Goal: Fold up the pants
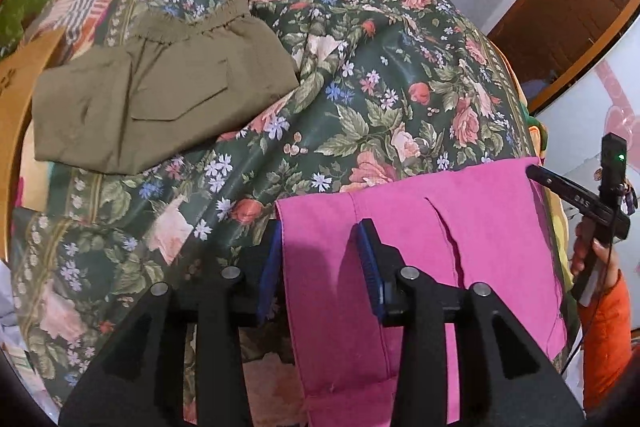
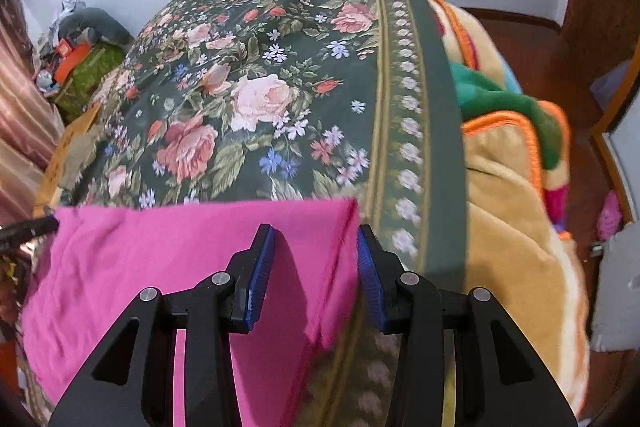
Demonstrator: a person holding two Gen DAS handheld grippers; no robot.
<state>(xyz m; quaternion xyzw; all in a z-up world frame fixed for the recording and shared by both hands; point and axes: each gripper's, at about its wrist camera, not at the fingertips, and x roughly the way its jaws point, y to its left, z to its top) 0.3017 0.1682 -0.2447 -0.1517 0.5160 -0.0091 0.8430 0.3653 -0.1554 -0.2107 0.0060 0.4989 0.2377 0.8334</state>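
**Pink pants at the near edge of the bed, both grippers spread over the hem corners**

Item: pink pants, woven cotton-like cloth, matte, with a lengthwise seam and a slit where the two legs lie side by side. We find them at the near edge of the bed, their far end laid straight across the flowered bedspread and the rest hanging toward us over the edge.

Left gripper: jaws spread, the left corner of the pink cloth lying between the ribbed blue pads; we cannot tell whether either pad touches it. Right gripper: jaws likewise spread, straddling the frayed right corner. We judge both tools are placed at opposite corners so that the end can be lifted evenly and carried over in a fold.

Also present: olive pants, folded into a flat packet with an elastic gathered waist and a flap pocket, near the left edge of the bed, well apart from the pink pair, apparently finished and set aside. The bedspread is smooth, slightly glossy, dark green with roses. A thick fleece blanket, cream with orange trim, lies beside its right edge.
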